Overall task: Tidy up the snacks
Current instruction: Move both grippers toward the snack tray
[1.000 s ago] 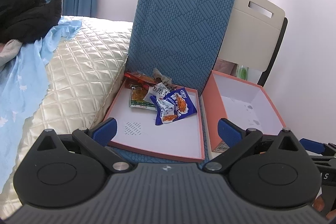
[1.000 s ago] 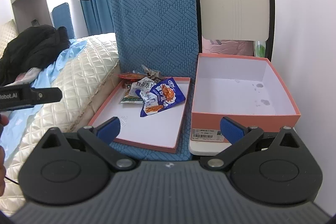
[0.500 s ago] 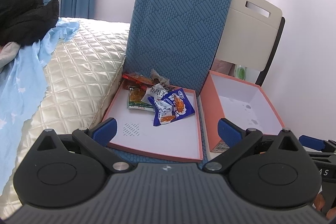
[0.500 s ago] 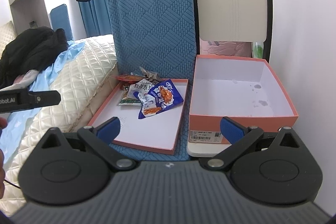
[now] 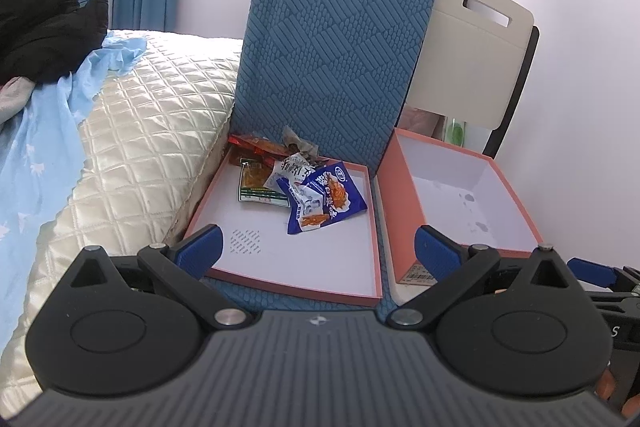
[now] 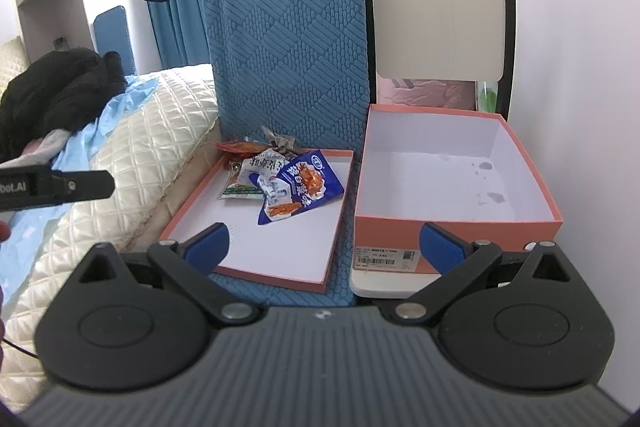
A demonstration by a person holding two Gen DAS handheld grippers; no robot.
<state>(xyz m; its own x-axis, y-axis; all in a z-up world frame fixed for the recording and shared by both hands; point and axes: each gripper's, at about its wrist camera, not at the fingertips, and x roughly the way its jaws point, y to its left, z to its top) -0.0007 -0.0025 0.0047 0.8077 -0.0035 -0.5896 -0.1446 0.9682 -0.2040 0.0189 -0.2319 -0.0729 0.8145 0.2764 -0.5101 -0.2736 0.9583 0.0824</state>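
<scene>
Several snack packets lie heaped at the back of a shallow orange box lid (image 5: 296,287) (image 6: 332,251) on a blue chair seat. The biggest is a blue packet (image 5: 328,201) (image 6: 300,189), with a white packet (image 5: 294,169) (image 6: 262,167), a green-edged one (image 5: 258,185) and an orange one (image 5: 256,145) behind it. To the right stands an empty orange shoebox (image 5: 400,211) (image 6: 452,235) on a white chair. My left gripper (image 5: 316,247) and right gripper (image 6: 324,241) both hover open, short of the lid, holding nothing.
The blue chair back (image 5: 336,55) rises behind the lid, the white chair back (image 6: 436,7) behind the shoebox. A cream quilted bed (image 5: 132,147) with blue cloth and black clothes lies to the left. A white wall (image 6: 580,67) closes the right side.
Both grippers have drifted slightly forward and left, so the lid and shoebox sit a little nearer and further right in view. The snacks have not moved.
</scene>
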